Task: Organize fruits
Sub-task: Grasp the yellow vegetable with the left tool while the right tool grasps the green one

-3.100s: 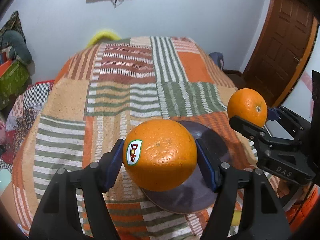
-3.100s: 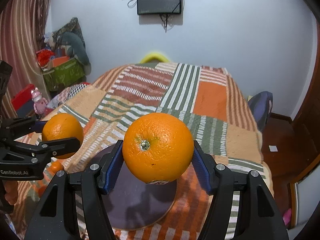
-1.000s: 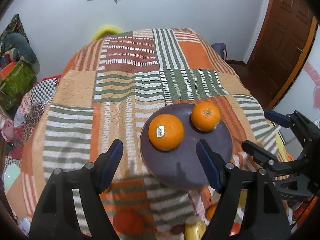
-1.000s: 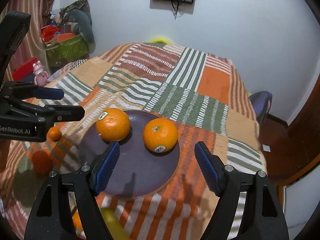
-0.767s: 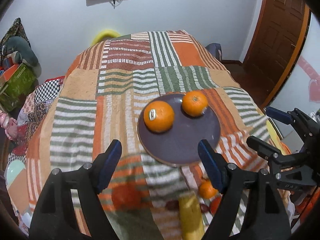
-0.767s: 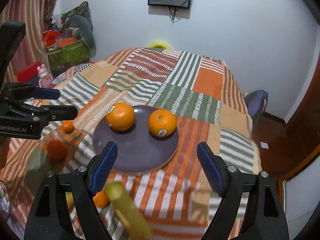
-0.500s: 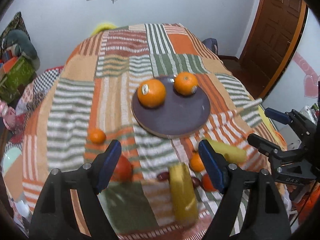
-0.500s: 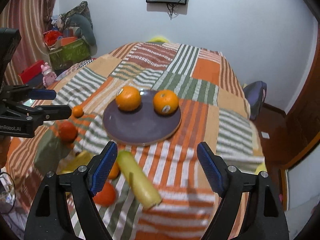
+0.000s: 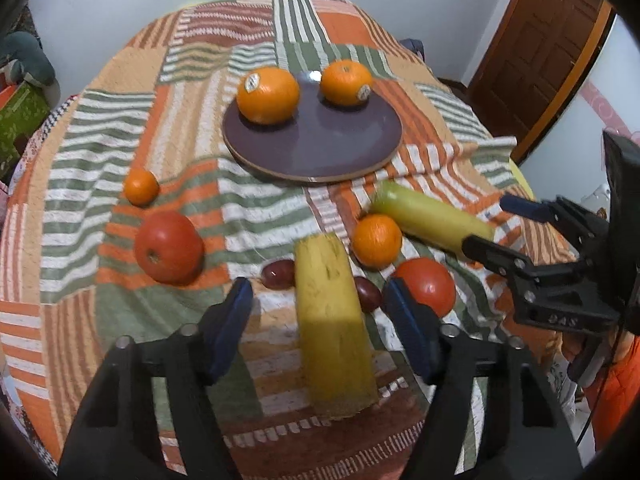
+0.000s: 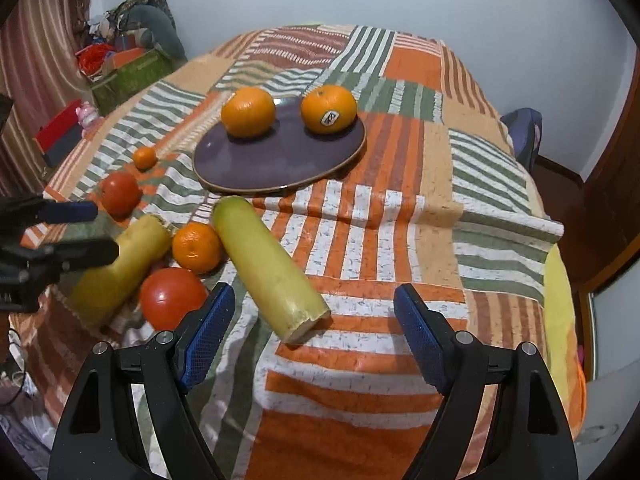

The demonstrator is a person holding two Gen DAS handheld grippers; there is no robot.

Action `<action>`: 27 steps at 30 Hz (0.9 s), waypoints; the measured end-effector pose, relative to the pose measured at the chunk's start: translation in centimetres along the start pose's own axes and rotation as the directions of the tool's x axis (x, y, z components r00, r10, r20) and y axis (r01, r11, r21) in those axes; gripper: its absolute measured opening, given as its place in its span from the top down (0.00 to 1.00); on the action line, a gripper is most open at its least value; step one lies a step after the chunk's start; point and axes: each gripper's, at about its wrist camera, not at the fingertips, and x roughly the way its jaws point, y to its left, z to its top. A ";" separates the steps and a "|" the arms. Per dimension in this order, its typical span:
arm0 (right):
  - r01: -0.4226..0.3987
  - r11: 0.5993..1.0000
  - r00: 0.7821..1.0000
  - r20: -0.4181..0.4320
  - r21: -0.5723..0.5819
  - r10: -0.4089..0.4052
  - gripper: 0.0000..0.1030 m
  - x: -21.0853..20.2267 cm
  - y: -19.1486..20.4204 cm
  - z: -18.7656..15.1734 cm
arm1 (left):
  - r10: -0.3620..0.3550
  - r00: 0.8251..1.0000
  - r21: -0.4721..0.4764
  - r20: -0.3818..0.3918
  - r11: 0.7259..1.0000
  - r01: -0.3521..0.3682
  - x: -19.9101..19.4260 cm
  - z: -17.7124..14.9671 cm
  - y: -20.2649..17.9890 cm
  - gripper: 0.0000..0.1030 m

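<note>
Left gripper (image 9: 319,303) jaws just closing, astride yellow cylinder fruit (image 9: 332,324), no contact yet. Right gripper (image 10: 310,320) wide, empty. Fruit looks stiff, smooth, likely slippery; grasp mid-length.

Your count, from both wrist views:

- Large oranges: two, both on the plate (image 9: 312,152), one at 10 o'clock (image 9: 267,95), one at 1 o'clock (image 9: 346,82).
- Plates: one.
- Small oranges: two on the blanket (image 10: 400,208), one at the plate's 8 o'clock (image 9: 141,187), one at its 5 o'clock (image 9: 376,240).
- Red round fruits: two, left (image 9: 168,246) and right (image 9: 426,286).
- Long pale yellow pieces: two, one near (image 9: 333,332), one farther right (image 9: 430,216).
- Small dark red fruits: two you can see, one (image 9: 279,273) and another (image 9: 367,288) flanking the near yellow piece.
</note>
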 end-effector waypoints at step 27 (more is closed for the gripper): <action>-0.088 0.996 0.995 -0.049 -0.007 0.087 0.66 0.1 1.2 -1.6 | -0.070 0.996 -0.010 -0.053 0.998 0.069 0.4 -2.2 0.7 0.64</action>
